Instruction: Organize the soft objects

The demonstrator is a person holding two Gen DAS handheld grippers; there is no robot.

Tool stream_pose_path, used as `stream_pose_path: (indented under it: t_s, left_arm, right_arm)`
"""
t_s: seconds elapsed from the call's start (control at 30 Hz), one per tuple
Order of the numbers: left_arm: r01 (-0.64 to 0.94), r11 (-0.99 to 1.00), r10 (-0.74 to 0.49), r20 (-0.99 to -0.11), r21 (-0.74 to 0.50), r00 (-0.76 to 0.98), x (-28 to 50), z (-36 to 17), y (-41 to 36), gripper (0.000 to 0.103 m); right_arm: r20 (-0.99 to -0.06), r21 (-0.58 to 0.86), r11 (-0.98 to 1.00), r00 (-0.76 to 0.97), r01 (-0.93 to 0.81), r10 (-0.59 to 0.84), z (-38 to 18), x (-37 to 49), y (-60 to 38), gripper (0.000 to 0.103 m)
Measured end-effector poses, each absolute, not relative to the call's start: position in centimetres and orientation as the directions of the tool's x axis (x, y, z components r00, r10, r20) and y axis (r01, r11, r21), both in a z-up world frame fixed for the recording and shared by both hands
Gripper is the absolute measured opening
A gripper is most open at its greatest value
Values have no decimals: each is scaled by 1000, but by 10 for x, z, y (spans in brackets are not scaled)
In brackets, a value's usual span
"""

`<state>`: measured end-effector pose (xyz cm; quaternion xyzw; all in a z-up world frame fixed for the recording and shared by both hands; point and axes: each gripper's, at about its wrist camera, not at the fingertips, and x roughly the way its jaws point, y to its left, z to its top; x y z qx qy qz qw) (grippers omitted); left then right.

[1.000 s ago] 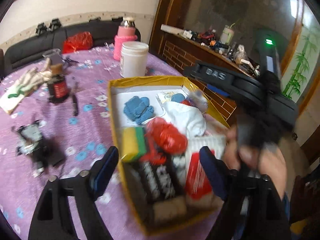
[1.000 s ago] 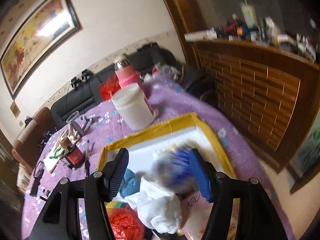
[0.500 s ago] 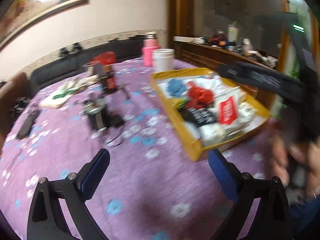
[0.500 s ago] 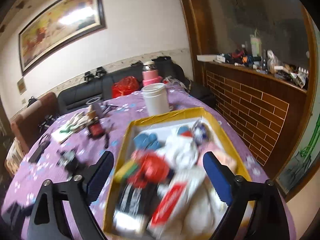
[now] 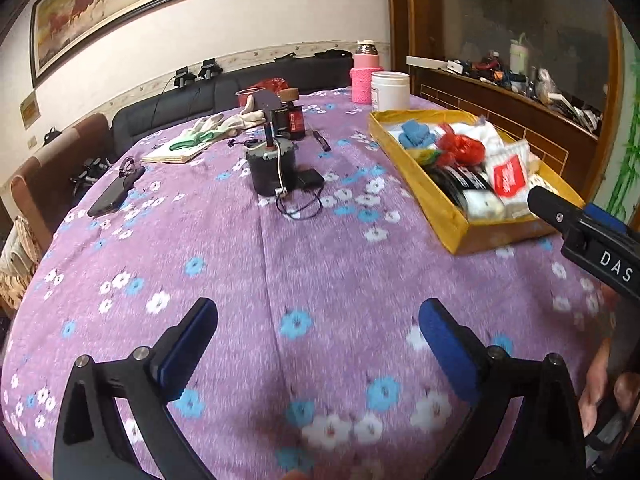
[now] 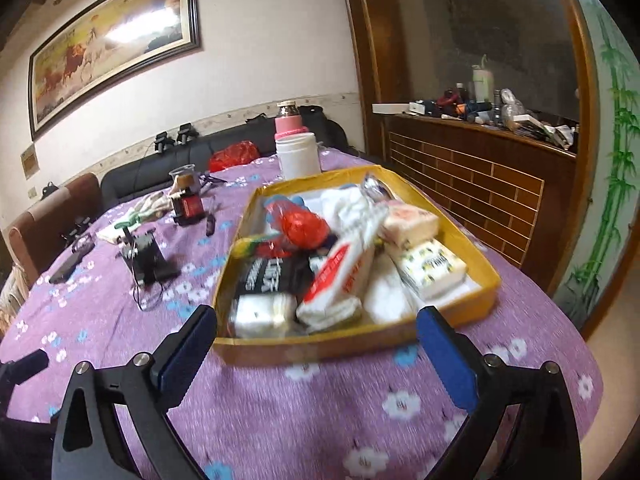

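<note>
You are working over a round table covered with a purple cloth printed with white and blue flowers [image 5: 320, 272], in a room with a black sofa [image 5: 240, 84] along the far wall, a framed painting of horses [image 6: 108, 44] above it, and a brown wooden counter crowded with small items [image 6: 472, 152] on the right. On the cloth stand a white plastic jar [image 6: 299, 156], a pink bottle [image 5: 363, 76] behind it, a dark jar with a red label [image 5: 295, 120], a small black device with a white cable [image 5: 272, 168], pale work gloves [image 5: 216, 128] and a black phone [image 5: 110, 196]. The shallow yellow cardboard box [image 6: 352, 344] lies on the right part of the table, just beyond your right gripper [image 6: 316, 344]; it is packed with soft things: a red crumpled plastic bag [image 6: 304, 228], a blue knitted cloth [image 5: 416, 134], white fabric [image 6: 348, 204], a black folded piece with white letters [image 6: 272, 276] and several wrapped tissue packs [image 6: 432, 268] (some look blurred). Its long axis runs away from you toward the white jar, with one short side facing your right gripper. Both claws are spread wide apart and hold nothing; your left gripper [image 5: 318, 340] hovers over bare cloth, with the box well to its right.
</note>
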<state>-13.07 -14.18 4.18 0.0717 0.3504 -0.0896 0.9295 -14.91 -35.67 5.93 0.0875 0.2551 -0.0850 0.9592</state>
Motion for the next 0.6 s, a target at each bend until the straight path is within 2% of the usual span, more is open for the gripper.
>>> stream_pose_path:
  t_s: [0.27,0.43,0.6]
  left_arm:
    - [256,963,-140,-650,87,747,-163,47,-144,101]
    - [207,961,-56,-603,183,796,-169,42,-152,101]
    - [202,961,-46,-612,188,789,-164,37,-153,101]
  right_arm:
    - [-459,76,984,881,163,-111,65,-193,-336,101]
    - [-444,64,984,888,169,-123,63,-195,-332,101]
    - [-449,70,982,885,174,-125,60,-190,-334,101]
